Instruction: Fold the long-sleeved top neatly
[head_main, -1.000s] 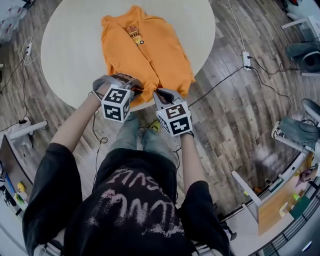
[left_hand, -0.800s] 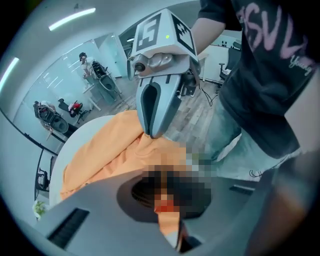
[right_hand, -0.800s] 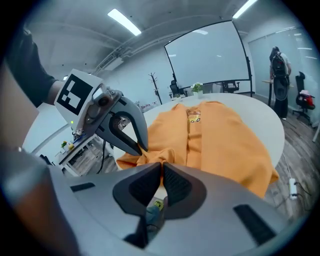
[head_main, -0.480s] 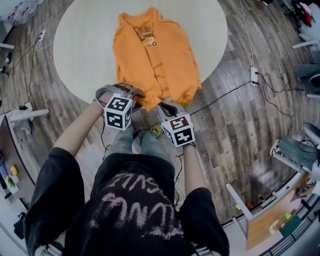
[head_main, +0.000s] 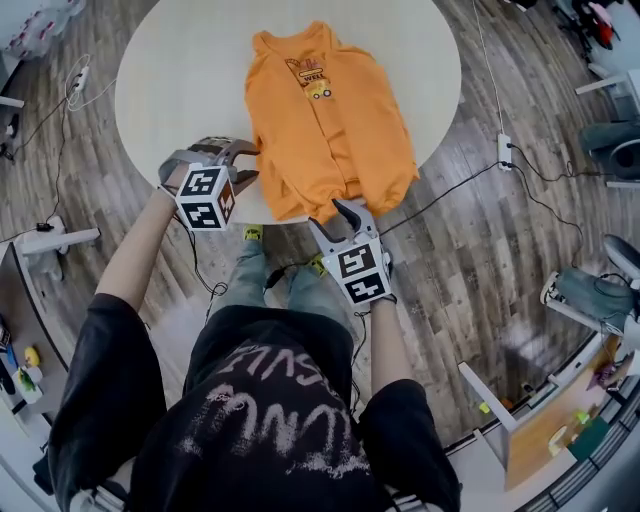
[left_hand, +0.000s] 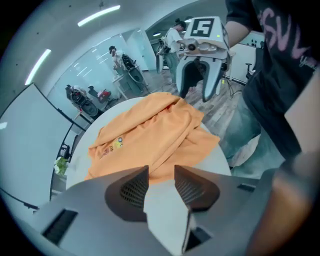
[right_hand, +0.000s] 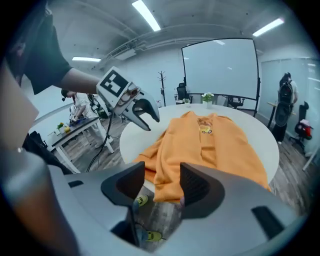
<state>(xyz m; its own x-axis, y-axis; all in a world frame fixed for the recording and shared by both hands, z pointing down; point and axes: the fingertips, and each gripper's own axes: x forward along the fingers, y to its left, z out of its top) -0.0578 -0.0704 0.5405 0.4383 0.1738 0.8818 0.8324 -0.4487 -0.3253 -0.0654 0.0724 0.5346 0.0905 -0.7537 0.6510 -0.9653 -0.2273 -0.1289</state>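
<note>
The long-sleeved top lies flat on the round pale desk, front side up. In the head view its long axis runs from the collar at the far side of the desk to the hem at the near edge, slanting slightly to the right towards the person. The hem overhangs the near edge. The chest carries a small print of a yellow vehicle with a line of writing above it, too small to read. The person's black shirt bears pale lettering, seen upside down and not legible. The left gripper sits over the desk just beside the top's left lower side, apart from the fabric. Its forearm reaches forward and it points steeply down, turned towards the garment. Its jaws have just been opening and stand apart, with only bare desk between them. The right gripper is held off the near edge of the desk, over the wooden floor, pointing down and forward at the hanging hem. Its jaws have likewise just been opening and stand apart, gripping nothing; the hem lies just beyond them.
</note>
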